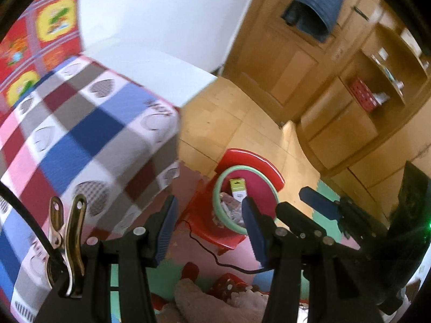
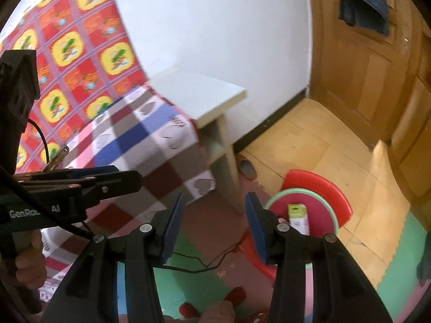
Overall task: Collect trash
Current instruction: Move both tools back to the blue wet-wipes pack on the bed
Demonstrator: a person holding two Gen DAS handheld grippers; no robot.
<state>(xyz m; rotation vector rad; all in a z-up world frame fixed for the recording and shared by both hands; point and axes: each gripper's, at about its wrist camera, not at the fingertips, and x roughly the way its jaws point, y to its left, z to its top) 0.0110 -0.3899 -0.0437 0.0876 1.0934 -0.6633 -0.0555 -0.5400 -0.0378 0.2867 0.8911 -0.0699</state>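
Trash bin: a round basin-like bin (image 1: 270, 188) with a pale green rim and a deep pink inside, sitting on a red plastic stool (image 1: 258, 158) on the floor, near the corner of the bed and ahead of both grippers.
Carton: a small green-and-white box (image 1: 238, 188) stands tilted against the bin's inner wall; it looks like light, stiff cardboard, easy to pinch across its flat faces, though a hard squeeze would probably dent it.
Wrapper: crinkled clear plastic (image 1: 229, 206) lies low in the bin beside the carton; likely soft, nearly weightless and slippery, best taken by a bunched fold. Its exact shape is blurred.
Progress: as a judgement, some trash is already in the bin; no loose trash shows on the bed or the floor in these views.
Left gripper: the left gripper (image 1: 208, 230) is spread wide with nothing between its blue pads, hovering above the stool and bin.
Right gripper: the right gripper (image 2: 214, 228) is likewise spread and empty, just beside the left one, pointed at the near edge of the bin.
Bed: a checked cover with heart patches (image 1: 89, 134) in blue, brown and pink, left of the bin.
Floor: foam puzzle mats (image 2: 172, 280) in pink and green near the stool, a thin black cable (image 2: 199, 265) trailing across them; wood-look flooring beyond.
Wall side: a white desk (image 2: 199, 91) against the wall, wooden cabinets (image 1: 350, 123) to the right.
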